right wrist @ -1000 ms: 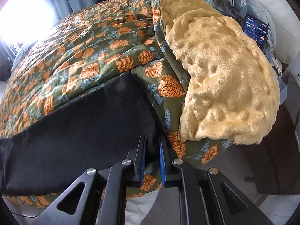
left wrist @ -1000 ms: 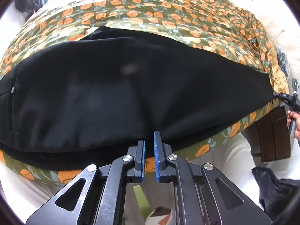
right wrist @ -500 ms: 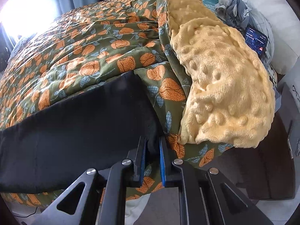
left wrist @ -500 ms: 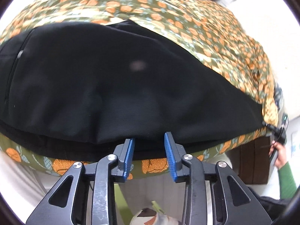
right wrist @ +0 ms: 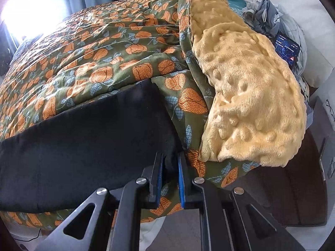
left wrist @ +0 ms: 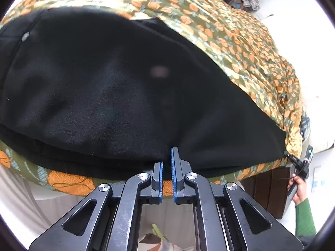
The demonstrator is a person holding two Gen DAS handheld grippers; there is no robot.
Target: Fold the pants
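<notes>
Black pants (left wrist: 125, 83) lie spread flat across a floral quilt (left wrist: 230, 41) on a bed, a small metal button (left wrist: 25, 36) showing at their far left. My left gripper (left wrist: 166, 156) is shut on the pants' near edge, about midway along it. In the right wrist view the pants (right wrist: 83, 146) stretch away to the left, and my right gripper (right wrist: 170, 156) is shut on their near right corner, with black cloth bunched between the blue pads. The left wrist view shows that right gripper (left wrist: 297, 163) at the pants' far right tip, held by a hand (left wrist: 299, 190).
A bumpy yellow blanket (right wrist: 240, 94) lies folded over the quilt (right wrist: 94, 62) just right of the pants. A phone (right wrist: 286, 49) and grey clothes (right wrist: 263, 14) sit at the back right. Dark wooden furniture (left wrist: 268, 190) stands beside the bed's edge.
My left gripper opened, rolled and shifted along the pants' near edge, then shut again on it. The right gripper kept its hold and stayed put.
</notes>
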